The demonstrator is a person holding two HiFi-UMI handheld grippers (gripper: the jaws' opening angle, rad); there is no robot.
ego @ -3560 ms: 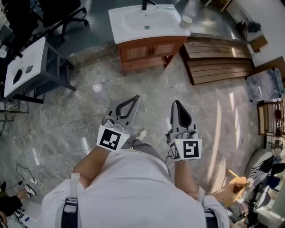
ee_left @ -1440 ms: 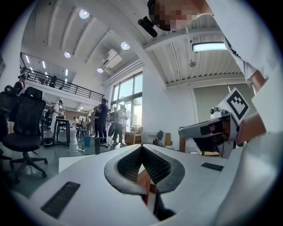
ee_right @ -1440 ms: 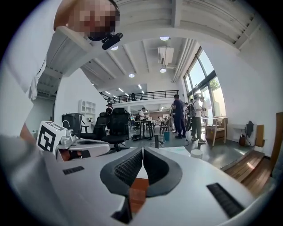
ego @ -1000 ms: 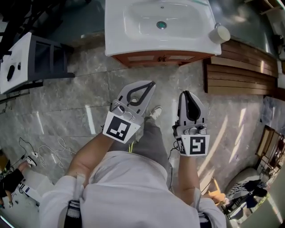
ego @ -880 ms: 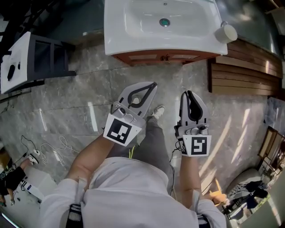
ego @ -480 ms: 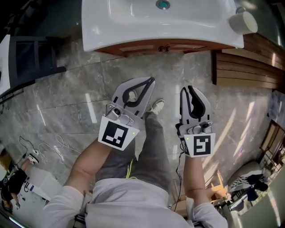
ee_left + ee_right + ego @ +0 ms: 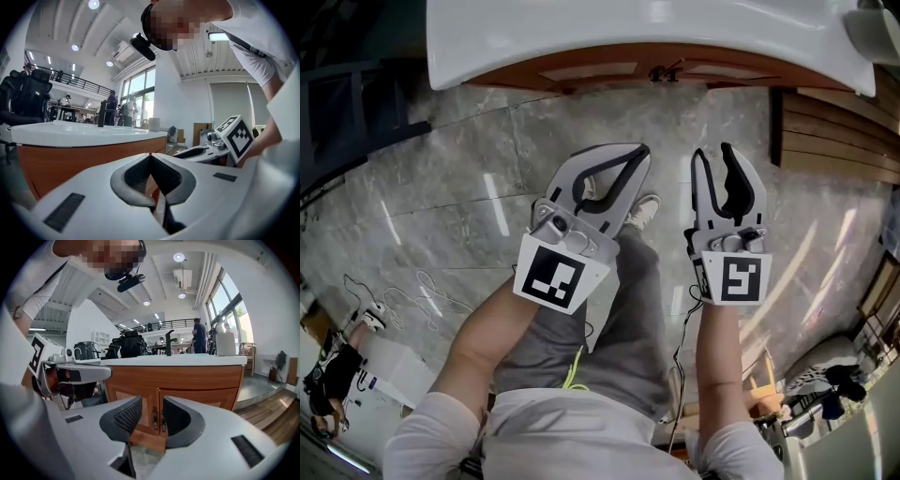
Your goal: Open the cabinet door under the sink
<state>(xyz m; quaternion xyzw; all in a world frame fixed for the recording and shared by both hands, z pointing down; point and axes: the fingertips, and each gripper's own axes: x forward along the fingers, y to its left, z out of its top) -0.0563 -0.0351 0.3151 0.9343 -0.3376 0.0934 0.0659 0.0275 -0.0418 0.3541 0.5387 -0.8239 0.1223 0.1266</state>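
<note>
standing over the marble floor [image 7: 459, 216], the person holds both tongs out toward the cabinet [image 7: 140, 380] under the white sink [image 7: 647, 23]. the left tongs [image 7: 637, 150] are clenched, their dark pads meeting tip to tip with nothing between them; in the left gripper view these tongs [image 7: 151, 159] point at the cabinet's wooden side, close below the sink's rim. the right tongs [image 7: 715, 155] are released, with a narrow gap between the jaws. in the right gripper view the right tongs [image 7: 152, 413] hang in front of the cabinet without touching it, and the two small metal handles [image 7: 157, 417] show through the gap, side by side where the two doors meet. both doors are shut, flush with the frame. in the head view the handles [image 7: 666, 71] sit just under the sink's front edge, ahead of the right tongs. a dark faucet [image 7: 168, 341] and a white cup [image 7: 225, 343] stand on the sink surface. a shoe [image 7: 645, 211] shows between the two tongs.
</note>
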